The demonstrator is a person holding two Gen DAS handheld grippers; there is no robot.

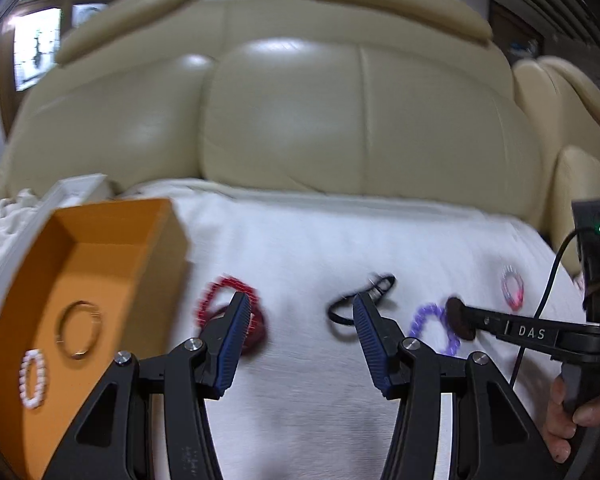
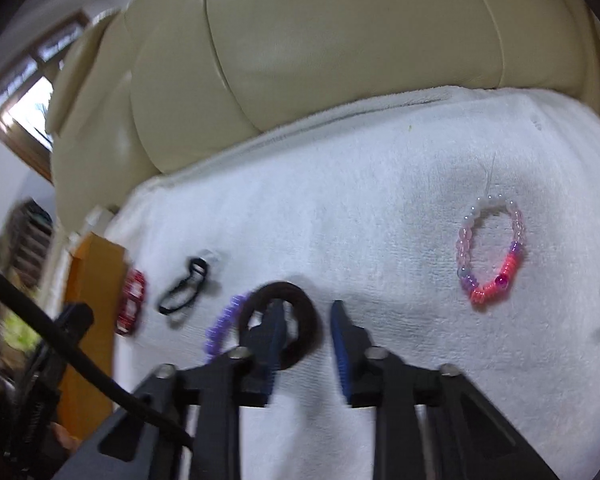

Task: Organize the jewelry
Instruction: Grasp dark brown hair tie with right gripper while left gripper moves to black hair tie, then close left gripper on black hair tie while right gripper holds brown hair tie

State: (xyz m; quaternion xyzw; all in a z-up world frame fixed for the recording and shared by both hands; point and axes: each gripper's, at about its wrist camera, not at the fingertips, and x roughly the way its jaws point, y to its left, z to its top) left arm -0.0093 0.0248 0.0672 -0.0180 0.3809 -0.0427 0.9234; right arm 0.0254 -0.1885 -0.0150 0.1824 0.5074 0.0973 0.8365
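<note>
Okay, left gripper is released, nothing between its jaws. A red bracelet sits just behind its left finger and a black tie lies by its right finger. Left of that gripper, the orange box holds a gold bangle and a pearl bracelet.

Right gripper: my left finger pokes through the brown tie, with its band between the jaws. The jaws are still apart and I see no pinch. A purple bracelet is touching the tie's left side. A pink bracelet lies farther ahead, to the right. All of it is on a white towel, with a sofa beyond.
</note>
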